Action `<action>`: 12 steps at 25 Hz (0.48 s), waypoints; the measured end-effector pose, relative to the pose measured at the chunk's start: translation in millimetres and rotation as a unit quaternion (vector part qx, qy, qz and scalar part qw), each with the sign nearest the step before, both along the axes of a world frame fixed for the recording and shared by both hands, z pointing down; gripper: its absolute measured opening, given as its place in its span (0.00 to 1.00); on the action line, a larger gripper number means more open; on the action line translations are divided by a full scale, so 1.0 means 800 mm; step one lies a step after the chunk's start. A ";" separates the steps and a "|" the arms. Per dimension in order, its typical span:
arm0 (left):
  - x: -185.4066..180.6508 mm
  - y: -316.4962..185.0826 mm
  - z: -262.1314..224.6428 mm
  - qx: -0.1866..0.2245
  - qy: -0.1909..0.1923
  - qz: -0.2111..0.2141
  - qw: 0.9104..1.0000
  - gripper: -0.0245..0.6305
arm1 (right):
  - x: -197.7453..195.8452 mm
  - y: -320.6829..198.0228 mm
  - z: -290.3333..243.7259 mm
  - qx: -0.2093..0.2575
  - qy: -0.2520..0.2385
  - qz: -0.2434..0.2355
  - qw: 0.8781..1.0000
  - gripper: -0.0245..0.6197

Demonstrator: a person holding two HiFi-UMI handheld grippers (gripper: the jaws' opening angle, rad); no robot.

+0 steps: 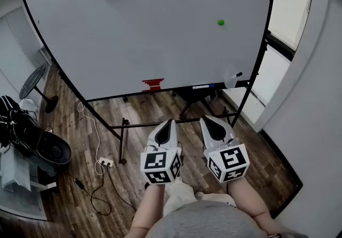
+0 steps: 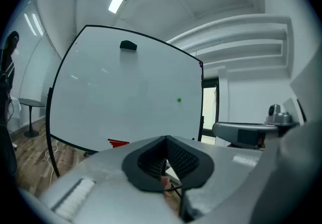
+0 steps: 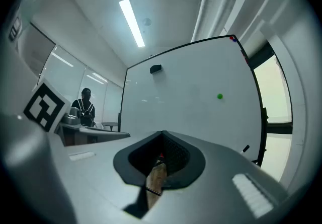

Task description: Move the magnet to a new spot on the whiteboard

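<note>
**Q:** Why are the left gripper (image 1: 170,122) and right gripper (image 1: 206,120) held side by side, well short of the whiteboard (image 1: 160,33)?

**A:** This looks like a ready pose. Both point roughly level at the board, with jaws closed and empty.

**Q:** And the magnet (image 1: 220,22)?

**A:** It sticks to the board, far ahead, above and slightly right of the right gripper. That gripper is the nearer one, so it will probably make the reach.
</note>
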State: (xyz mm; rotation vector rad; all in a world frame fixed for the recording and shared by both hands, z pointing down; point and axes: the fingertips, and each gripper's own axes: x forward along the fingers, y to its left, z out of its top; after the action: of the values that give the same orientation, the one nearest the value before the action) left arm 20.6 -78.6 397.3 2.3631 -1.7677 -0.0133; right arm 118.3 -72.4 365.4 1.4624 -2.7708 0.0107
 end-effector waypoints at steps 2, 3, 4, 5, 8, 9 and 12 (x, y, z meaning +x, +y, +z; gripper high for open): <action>0.000 -0.003 0.001 0.000 0.001 0.000 1.000 0.04 | 0.001 -0.002 0.001 0.000 0.001 0.002 1.000 0.03; 0.001 -0.003 0.001 -0.001 0.002 0.000 1.000 0.04 | 0.002 -0.002 0.002 0.000 0.002 0.003 1.000 0.03; 0.002 -0.004 0.000 -0.001 0.004 0.000 1.000 0.04 | 0.004 -0.003 0.002 0.001 0.002 0.003 1.000 0.03; 0.003 -0.004 0.000 -0.001 0.005 0.001 1.000 0.04 | 0.005 -0.003 0.001 0.001 0.002 0.003 1.000 0.03; 0.009 -0.004 -0.004 0.002 0.006 0.002 1.000 0.04 | 0.009 -0.004 -0.001 0.003 -0.002 0.000 1.000 0.03; 0.011 -0.004 -0.005 0.003 0.005 0.002 1.000 0.04 | 0.010 -0.004 -0.002 0.004 -0.003 -0.002 1.000 0.03; 0.015 -0.001 -0.003 0.003 0.000 0.001 1.000 0.04 | 0.012 -0.003 -0.001 0.003 -0.004 -0.005 1.000 0.03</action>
State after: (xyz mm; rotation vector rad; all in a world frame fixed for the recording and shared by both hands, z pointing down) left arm 32.3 -79.7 394.7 2.3679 -1.7690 -0.0167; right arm 128.2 -74.7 364.3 1.4515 -2.7872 0.0070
